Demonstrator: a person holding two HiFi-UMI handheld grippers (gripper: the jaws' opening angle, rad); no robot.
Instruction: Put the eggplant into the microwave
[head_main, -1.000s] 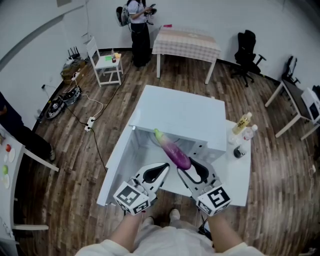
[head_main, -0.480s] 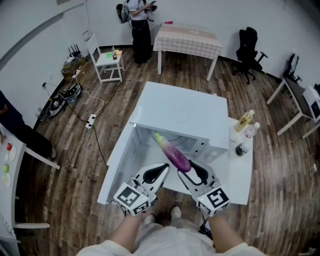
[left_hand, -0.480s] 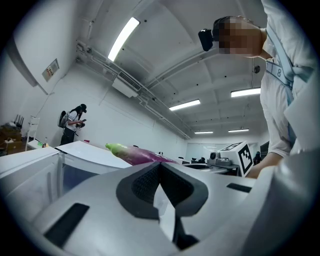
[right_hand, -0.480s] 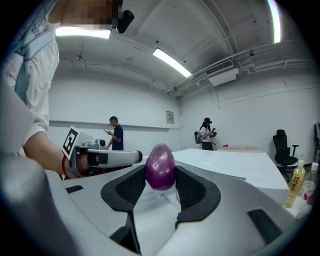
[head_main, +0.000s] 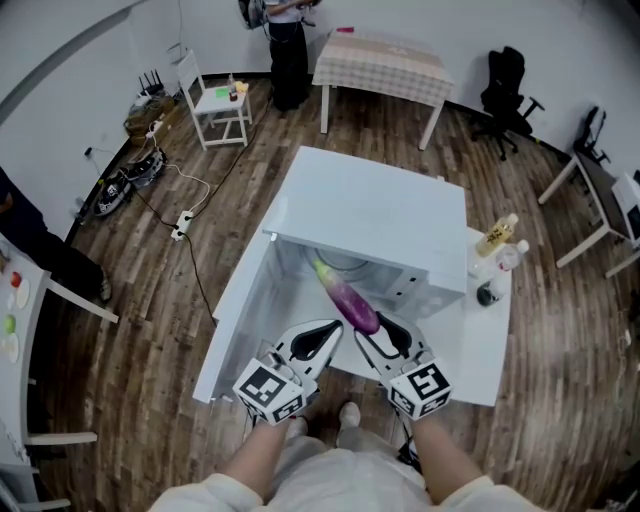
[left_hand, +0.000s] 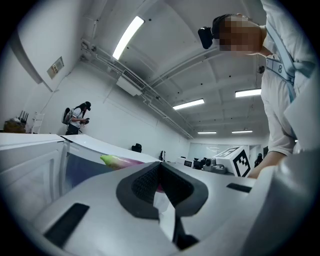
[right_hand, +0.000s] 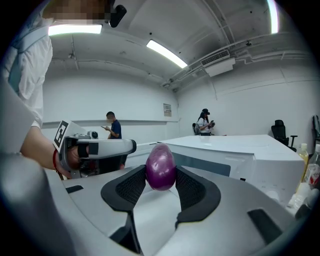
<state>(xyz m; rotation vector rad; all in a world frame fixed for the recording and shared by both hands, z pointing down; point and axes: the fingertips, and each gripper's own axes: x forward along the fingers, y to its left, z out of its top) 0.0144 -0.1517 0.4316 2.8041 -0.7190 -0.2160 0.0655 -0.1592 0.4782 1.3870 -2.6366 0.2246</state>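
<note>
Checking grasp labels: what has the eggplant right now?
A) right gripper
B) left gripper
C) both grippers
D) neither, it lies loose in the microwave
A: in the right gripper view, the right gripper has its pads pressed on the purple end of the eggplant, while the left gripper is shut with nothing between its jaws.

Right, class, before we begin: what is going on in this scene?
A person holds a long purple eggplant by its fat end in the right hand-held gripper, with its green tip pointing into the open front of the white microwave. The left hand-held gripper is shut and empty beside it.
</note>
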